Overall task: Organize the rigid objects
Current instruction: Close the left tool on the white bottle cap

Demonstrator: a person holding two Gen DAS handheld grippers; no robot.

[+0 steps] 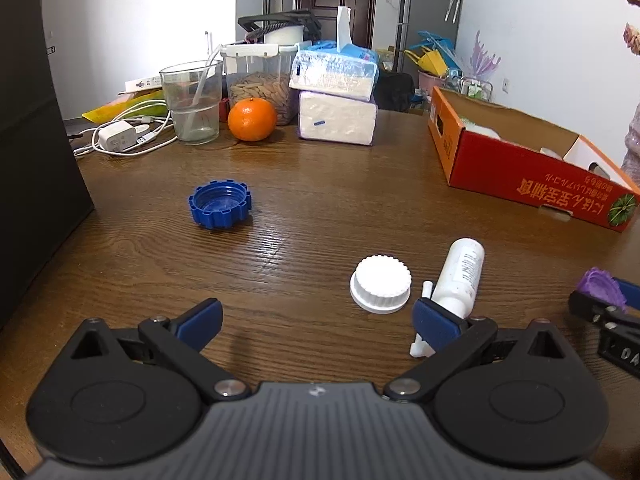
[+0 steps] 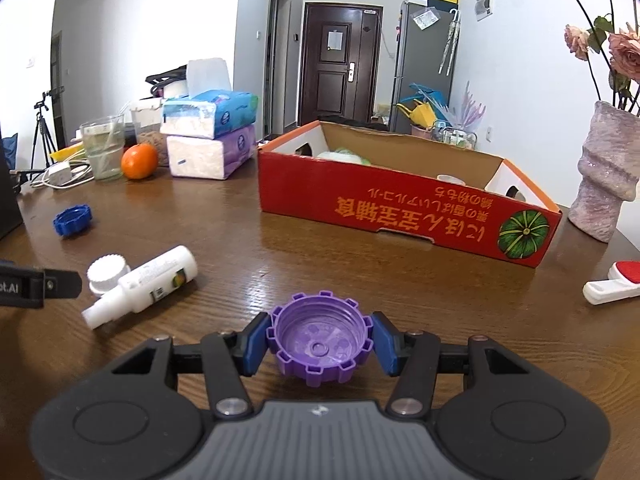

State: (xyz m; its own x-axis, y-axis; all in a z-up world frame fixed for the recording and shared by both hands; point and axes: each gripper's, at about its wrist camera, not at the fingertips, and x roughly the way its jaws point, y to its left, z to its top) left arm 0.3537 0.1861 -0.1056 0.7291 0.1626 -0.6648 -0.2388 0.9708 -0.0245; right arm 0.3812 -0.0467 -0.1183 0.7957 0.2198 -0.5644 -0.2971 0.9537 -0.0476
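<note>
My right gripper (image 2: 320, 346) is shut on a purple notched cap (image 2: 318, 342), hollow side up, both blue pads against its rim; the same cap (image 1: 602, 290) shows at the right edge of the left wrist view. My left gripper (image 1: 318, 322) stands open over bare wood with nothing between its fingers. Just ahead of its right finger lie a white ridged cap (image 1: 381, 284) and a white spray bottle (image 1: 456, 280) on its side. A blue notched cap (image 1: 220, 204) sits farther off to the left. The red cardboard box (image 2: 400, 208) stands open-topped ahead of the right gripper.
At the table's far side stand a glass of water (image 1: 194, 102), an orange (image 1: 252, 119), two stacked tissue packs (image 1: 336, 100), a jar of nuts and a charger with cable (image 1: 116, 138). A pink vase (image 2: 604, 176) and a red-and-white brush (image 2: 612, 284) sit right.
</note>
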